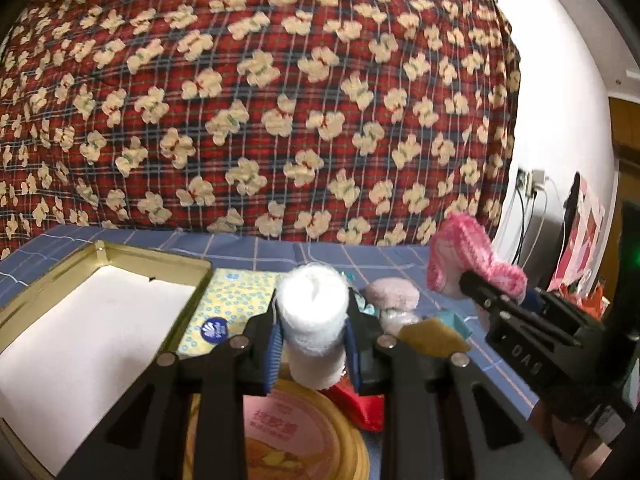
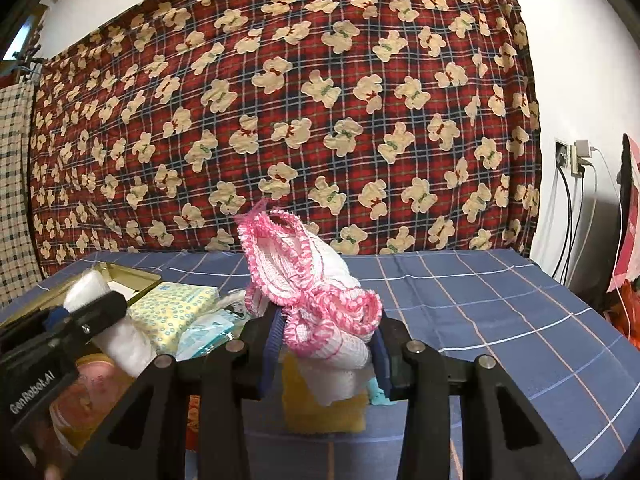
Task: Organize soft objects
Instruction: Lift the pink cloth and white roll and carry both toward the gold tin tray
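Your left tongs [image 1: 312,344] clamp a white roll [image 1: 312,320], your right tongs [image 2: 326,344] a pink-trimmed cloth [image 2: 316,280], both above the table [image 2: 500,320]; the tin [image 1: 100,304] seemingly empty, sorting barely begun.

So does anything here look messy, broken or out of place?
Nothing looks damaged or spilled. The items beside the open tin just lie in a loose jumble: a tissue pack, a yellow sponge and small packets. Each gripper holds a soft piece: a white roll and a pink-trimmed cloth.

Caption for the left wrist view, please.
Left gripper clamps a white gauze roll above the blue checked tablecloth, open tin alongside.
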A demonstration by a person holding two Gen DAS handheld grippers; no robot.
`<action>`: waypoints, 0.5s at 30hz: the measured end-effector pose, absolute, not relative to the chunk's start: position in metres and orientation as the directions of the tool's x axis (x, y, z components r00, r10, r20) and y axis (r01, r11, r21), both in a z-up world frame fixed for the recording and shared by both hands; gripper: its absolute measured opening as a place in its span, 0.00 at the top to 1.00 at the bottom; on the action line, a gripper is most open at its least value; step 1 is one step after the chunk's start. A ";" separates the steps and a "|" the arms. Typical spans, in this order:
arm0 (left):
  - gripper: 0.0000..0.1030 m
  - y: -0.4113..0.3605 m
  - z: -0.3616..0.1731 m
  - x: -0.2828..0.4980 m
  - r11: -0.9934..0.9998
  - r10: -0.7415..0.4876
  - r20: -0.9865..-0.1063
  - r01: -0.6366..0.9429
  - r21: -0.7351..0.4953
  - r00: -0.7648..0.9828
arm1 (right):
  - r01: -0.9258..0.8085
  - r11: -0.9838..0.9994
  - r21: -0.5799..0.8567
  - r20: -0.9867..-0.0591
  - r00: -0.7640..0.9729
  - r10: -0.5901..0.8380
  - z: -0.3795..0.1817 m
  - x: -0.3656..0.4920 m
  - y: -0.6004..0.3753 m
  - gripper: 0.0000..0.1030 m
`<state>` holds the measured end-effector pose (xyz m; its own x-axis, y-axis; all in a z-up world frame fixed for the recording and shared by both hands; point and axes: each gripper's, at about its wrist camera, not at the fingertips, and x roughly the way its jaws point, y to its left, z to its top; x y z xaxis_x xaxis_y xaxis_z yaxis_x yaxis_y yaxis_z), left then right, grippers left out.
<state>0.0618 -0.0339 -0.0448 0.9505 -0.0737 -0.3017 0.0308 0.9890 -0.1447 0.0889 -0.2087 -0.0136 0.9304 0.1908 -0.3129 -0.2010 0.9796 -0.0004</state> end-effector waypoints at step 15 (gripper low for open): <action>0.76 -0.010 -0.044 0.060 0.988 0.007 -0.304 -0.054 -0.145 0.953 | -0.245 0.969 -0.007 -0.315 0.921 0.230 -0.015 0.087 -0.180 0.59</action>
